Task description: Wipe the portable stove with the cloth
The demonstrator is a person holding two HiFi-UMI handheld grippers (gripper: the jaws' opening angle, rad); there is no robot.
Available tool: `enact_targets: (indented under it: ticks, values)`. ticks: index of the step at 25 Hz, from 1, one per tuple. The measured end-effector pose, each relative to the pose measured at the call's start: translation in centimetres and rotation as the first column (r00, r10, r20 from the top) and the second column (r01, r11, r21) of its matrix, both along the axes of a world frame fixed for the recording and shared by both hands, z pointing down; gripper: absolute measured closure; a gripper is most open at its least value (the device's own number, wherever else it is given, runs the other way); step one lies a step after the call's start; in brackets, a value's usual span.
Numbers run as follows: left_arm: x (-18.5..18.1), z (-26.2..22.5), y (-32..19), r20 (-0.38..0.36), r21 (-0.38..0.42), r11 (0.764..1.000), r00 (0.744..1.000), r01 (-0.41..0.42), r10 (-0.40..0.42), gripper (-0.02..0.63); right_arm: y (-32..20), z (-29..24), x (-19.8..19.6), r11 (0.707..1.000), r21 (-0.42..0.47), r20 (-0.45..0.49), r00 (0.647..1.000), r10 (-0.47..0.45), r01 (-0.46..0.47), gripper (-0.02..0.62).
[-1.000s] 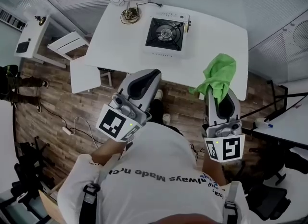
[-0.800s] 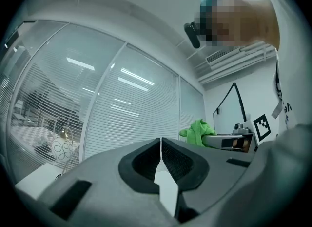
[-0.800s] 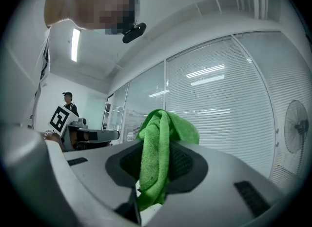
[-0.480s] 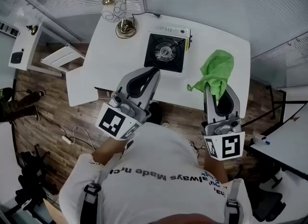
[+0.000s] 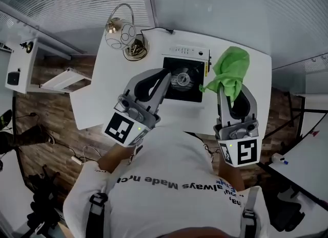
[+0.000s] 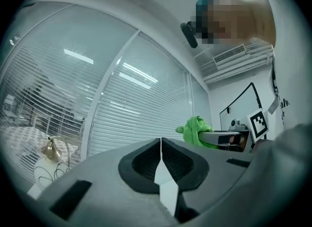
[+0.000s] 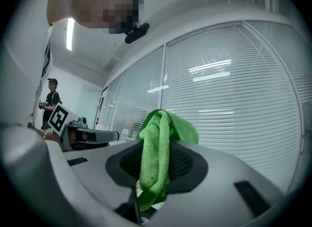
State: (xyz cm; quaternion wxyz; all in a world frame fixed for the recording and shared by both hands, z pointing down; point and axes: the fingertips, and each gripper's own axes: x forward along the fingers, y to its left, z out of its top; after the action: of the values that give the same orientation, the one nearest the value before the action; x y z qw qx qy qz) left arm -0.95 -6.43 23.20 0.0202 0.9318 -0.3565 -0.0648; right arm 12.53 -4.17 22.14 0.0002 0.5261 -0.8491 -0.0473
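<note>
The portable stove (image 5: 190, 65), white with a black top and a round burner, sits on the white table (image 5: 118, 86) in the head view. My left gripper (image 5: 165, 76) is shut and empty, its tips over the stove's left side. My right gripper (image 5: 228, 89) is shut on the green cloth (image 5: 230, 69), which bunches up above the stove's right edge. In the right gripper view the cloth (image 7: 158, 153) hangs pinched between the jaws. The left gripper view shows the jaws (image 6: 161, 143) pressed together, with the cloth (image 6: 197, 129) off to the right.
A gold and wire lamp (image 5: 123, 33) stands on the table's far left corner with a cable running to the stove. A white side unit (image 5: 28, 68) is at the left, and another table (image 5: 302, 155) at the right. Blinds cover the glass walls beyond.
Both grippers have moved forward toward the table and now hang over the stove. The cloth stays in the right gripper. The left gripper stays shut.
</note>
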Motion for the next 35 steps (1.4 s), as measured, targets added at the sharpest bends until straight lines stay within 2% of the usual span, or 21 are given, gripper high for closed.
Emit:
enact_targets:
  ticks: [5,10,15,20,23,27,30,35]
  values:
    - [-0.5,1.3,-3.2,0.015,-0.030,0.999,1.000,-0.020,0.020,0.592,-3.1,0.9,-0.8,1.000,-0.025,-0.007,1.000,0.013,-0.013,0.508]
    - [-1.4,3.1,-4.4,0.037,-0.048,0.999,0.999,-0.001,0.002,0.592,-4.7,2.3,-1.5,0.999,-0.049,-0.034,0.999,-0.007,0.006,0.507]
    - [-2.6,6.2,-5.6,0.056,-0.096,0.994,0.998,0.042,-0.036,0.592,-6.8,4.2,-3.1,0.998,-0.044,-0.091,0.995,-0.045,0.041,0.506]
    - [-3.4,10.8,-7.0,0.121,-0.152,0.987,0.992,0.058,-0.040,0.592,-9.6,8.1,-4.9,0.992,-0.093,-0.202,0.974,-0.101,0.084,0.508]
    - [-4.0,14.0,-7.9,0.155,-0.200,0.977,0.987,0.071,-0.040,0.591,-11.5,10.7,-6.4,0.984,-0.143,-0.246,0.959,-0.141,0.108,0.508]
    - [-4.3,18.2,-8.7,0.191,-0.263,0.962,0.981,0.070,-0.019,0.591,-14.1,14.1,-8.7,0.968,-0.220,-0.254,0.950,-0.179,0.124,0.508]
    - [-4.4,21.7,-9.1,0.227,-0.305,0.950,0.974,0.072,-0.001,0.591,-15.8,17.2,-10.4,0.954,-0.262,-0.297,0.929,-0.220,0.143,0.508]
    - [-4.5,26.7,-9.2,0.247,-0.400,0.912,0.969,0.086,0.017,0.591,-18.2,22.9,-12.9,0.927,-0.340,-0.379,0.880,-0.287,0.156,0.508]
